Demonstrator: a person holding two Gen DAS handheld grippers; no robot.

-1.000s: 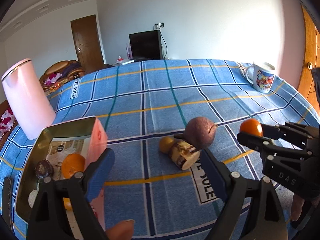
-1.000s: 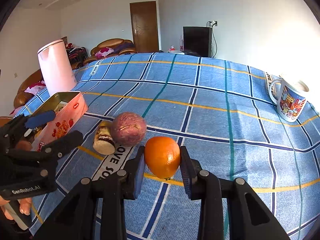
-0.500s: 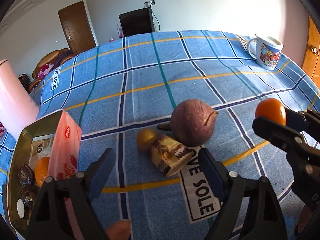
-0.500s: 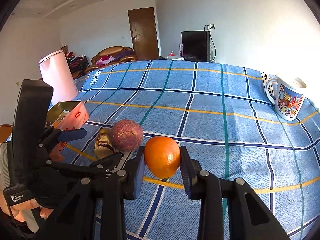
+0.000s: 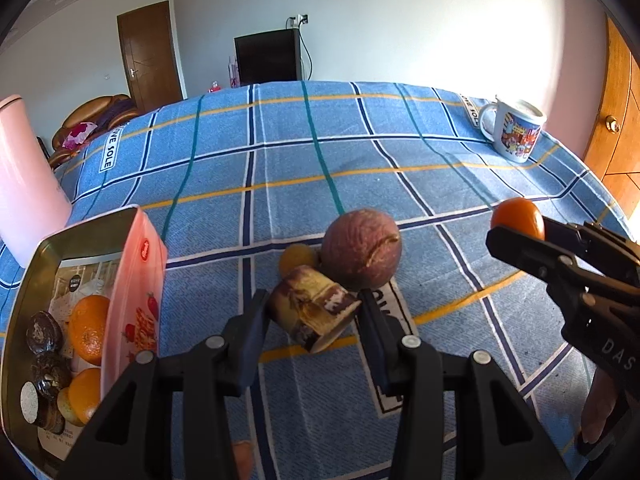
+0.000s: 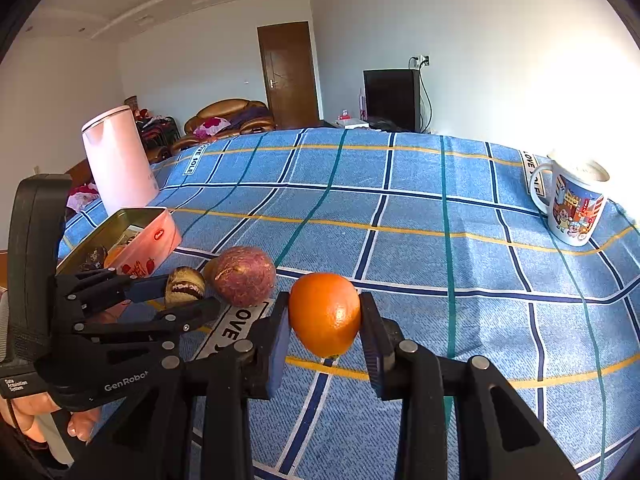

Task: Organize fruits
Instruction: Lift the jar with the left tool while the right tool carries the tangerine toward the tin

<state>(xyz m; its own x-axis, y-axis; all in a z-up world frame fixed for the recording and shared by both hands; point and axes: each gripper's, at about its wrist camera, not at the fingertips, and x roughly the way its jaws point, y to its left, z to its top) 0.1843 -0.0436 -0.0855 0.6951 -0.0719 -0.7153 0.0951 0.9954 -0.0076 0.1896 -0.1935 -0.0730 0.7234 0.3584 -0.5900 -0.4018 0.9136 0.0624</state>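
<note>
Left claw (image 5: 312,316) closed around sideways sugarcane piece (image 5: 314,312).

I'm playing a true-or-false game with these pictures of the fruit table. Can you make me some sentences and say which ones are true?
1. The right gripper holds an orange. True.
2. The left gripper is around the round purple fruit. False: its fingers flank the brown sugarcane piece.
3. The tin already has oranges inside. True.
4. The mug lies tipped over. False: it stands upright.
5. The pink kettle stands behind the tin. True.
</note>
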